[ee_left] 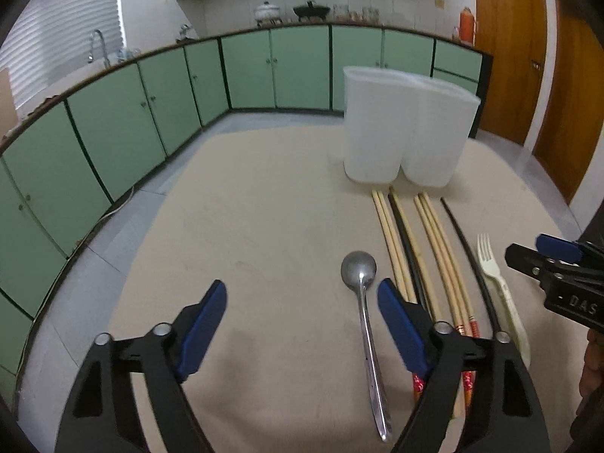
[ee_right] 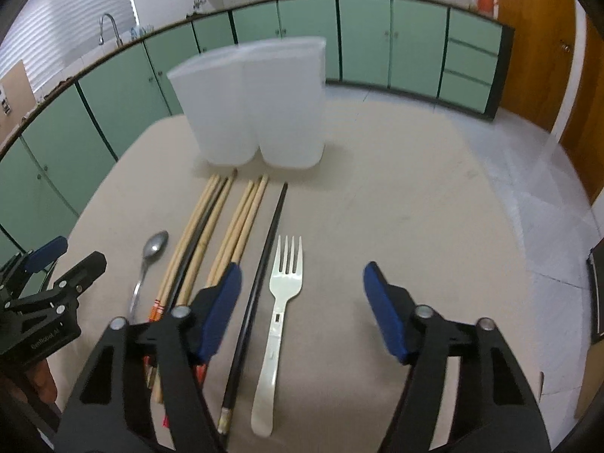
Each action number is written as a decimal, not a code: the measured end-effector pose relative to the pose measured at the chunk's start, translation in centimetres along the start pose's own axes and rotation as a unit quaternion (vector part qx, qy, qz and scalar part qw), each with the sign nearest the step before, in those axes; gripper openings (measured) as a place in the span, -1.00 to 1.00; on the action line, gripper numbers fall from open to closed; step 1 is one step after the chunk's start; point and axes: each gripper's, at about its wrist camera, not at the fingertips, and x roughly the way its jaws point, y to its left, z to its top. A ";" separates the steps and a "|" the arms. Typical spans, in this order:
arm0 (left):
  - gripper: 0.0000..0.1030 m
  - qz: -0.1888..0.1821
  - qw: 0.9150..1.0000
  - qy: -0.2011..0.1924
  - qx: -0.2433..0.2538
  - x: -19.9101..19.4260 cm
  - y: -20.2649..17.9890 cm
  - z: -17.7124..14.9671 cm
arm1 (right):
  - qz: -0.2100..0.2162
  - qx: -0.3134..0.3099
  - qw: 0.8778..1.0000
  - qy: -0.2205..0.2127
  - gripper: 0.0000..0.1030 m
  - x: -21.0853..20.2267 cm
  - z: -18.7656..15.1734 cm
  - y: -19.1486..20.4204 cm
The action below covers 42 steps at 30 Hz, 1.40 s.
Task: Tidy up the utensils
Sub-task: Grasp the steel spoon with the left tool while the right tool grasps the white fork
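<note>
Hovering low over the desk (ee_left: 264, 207), left gripper (ee_left: 302, 302) with fingers (ee_left: 207, 313) spread wide, gripping nothing. Sitting between those blue pads, nearer the right one, a metal spoon (ee_left: 359, 270), bowl pointing away, handle running back toward the camera. Lying just right of the spoon, a row of wooden chopsticks (ee_left: 389, 234) mixed with black chopsticks (ee_left: 407, 241), tips aimed at the white plastic holder (ee_left: 400, 132). Partly covering the chopstick handles, the left gripper's right finger.

Standing upright at the far end of the row, that holder, two compartments side by side, close to the chopstick tips; contents impossible to tell through the cloudy walls.

Hanging over the same desk (ee_right: 415, 188), right gripper (ee_right: 302, 294), fingers (ee_right: 385, 309) also wide apart and holding nothing. Resting flat between them, a white plastic fork (ee_right: 281, 302), tines pointing at the holder (ee_right: 256, 105). Lying just left of the fork, a single black chopstick (ee_right: 260, 271), passing close beside the left pad; overlapping the wooden chopsticks (ee_right: 226, 234), that same pad. Showing at the far left of the row, the spoon (ee_right: 153, 249), with the left gripper (ee_right: 56, 264) poking in from the edge.

Curving round behind, green cabinets (ee_left: 245, 68), a faucet (ee_left: 96, 43), pots (ee_left: 268, 10) on the counter, an orange flask (ee_left: 467, 24), wooden doors (ee_left: 509, 56).
</note>
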 end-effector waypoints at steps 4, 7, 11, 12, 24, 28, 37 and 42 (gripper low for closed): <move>0.44 -0.005 1.000 0.013 -0.006 1.0 0.1 0.4 | 0.006 0.007 1.000 0.029 -0.03 1.6 0.3 -0.2; 0.44 -0.005 1.000 0.016 -0.004 1.4 -0.2 0.8 | 0.009 0.024 0.999 0.045 -0.06 2.5 0.6 -0.5; 0.45 -0.016 1.000 0.019 -0.008 1.8 -0.3 1.3 | 0.010 0.029 0.998 0.048 -0.17 2.8 1.1 -0.5; 0.45 -0.017 1.000 0.020 -0.008 1.9 -0.4 1.4 | 0.009 0.027 0.998 0.048 -0.26 2.7 1.3 -0.5; 0.58 -0.021 0.999 0.027 0.005 2.9 -1.4 2.4 | -0.003 -0.013 0.999 0.046 -0.61 2.5 1.2 0.9; 0.58 -0.019 0.999 0.044 0.006 4.3 -1.7 2.7 | 0.003 -0.004 0.999 0.047 -0.61 2.1 0.9 0.6; 0.30 -0.040 0.996 0.075 0.000 6.2 -1.8 3.0 | 0.008 0.001 0.999 0.047 -0.60 1.9 0.9 -0.9; -0.25 -0.056 0.996 0.071 0.006 6.0 -1.6 3.3 | 0.007 0.003 0.999 0.046 -0.60 2.2 1.1 -0.7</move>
